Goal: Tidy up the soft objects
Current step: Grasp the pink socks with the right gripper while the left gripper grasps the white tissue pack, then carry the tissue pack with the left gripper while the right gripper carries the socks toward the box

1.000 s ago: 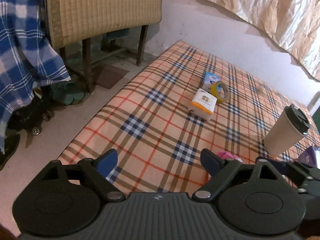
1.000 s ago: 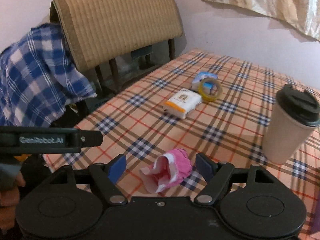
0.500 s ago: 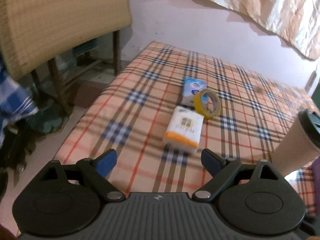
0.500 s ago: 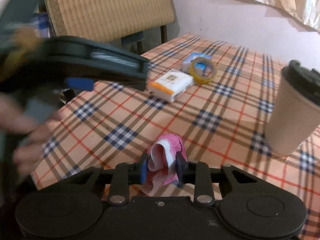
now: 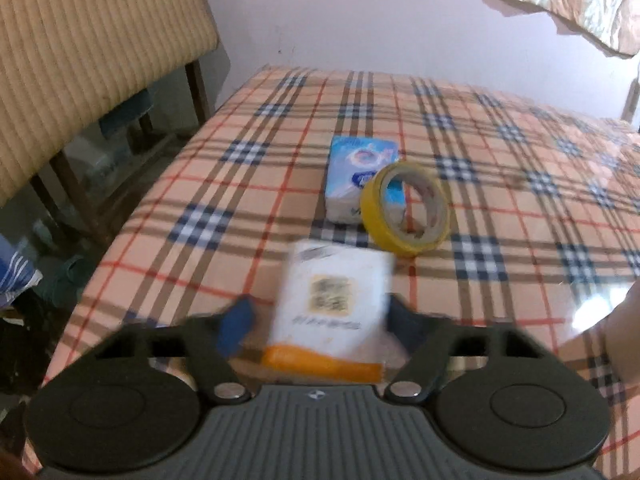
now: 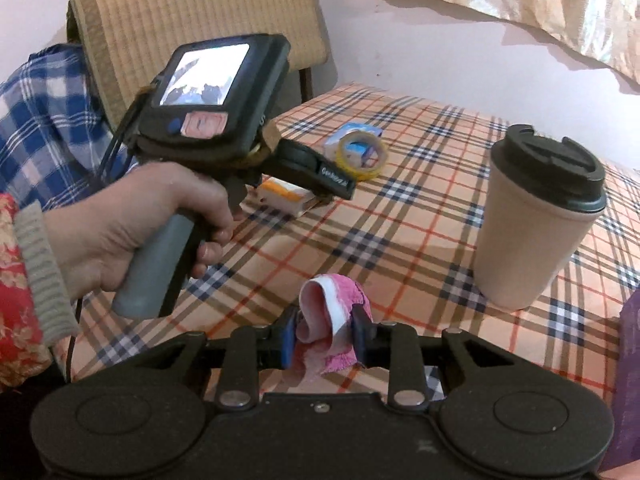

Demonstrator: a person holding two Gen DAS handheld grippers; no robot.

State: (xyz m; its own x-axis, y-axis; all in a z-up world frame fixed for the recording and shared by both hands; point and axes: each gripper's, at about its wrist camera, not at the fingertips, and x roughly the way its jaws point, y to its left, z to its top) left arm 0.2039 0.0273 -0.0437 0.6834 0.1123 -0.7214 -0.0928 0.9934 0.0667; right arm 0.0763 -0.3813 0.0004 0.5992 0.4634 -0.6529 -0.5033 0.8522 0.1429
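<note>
Pink cloth (image 6: 332, 320) between right claw (image 6: 322, 340) fingers

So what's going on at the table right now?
The right gripper is shut on a pink cloth, beside the lidded cup. The left gripper is open, its fingers on either side of the white and orange tissue pack on the plaid cloth. Just beyond lie a yellow tape roll and a blue pack.

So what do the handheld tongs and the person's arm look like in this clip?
Both tongs are black plastic with two round discs, angled linkage arms and blue pads. The left tongs have a grey pistol handle, a lit screen, a black cable and white lettering on the finger. The left hand is bare, with a grey ribbed cuff under a red floral sleeve.
</note>
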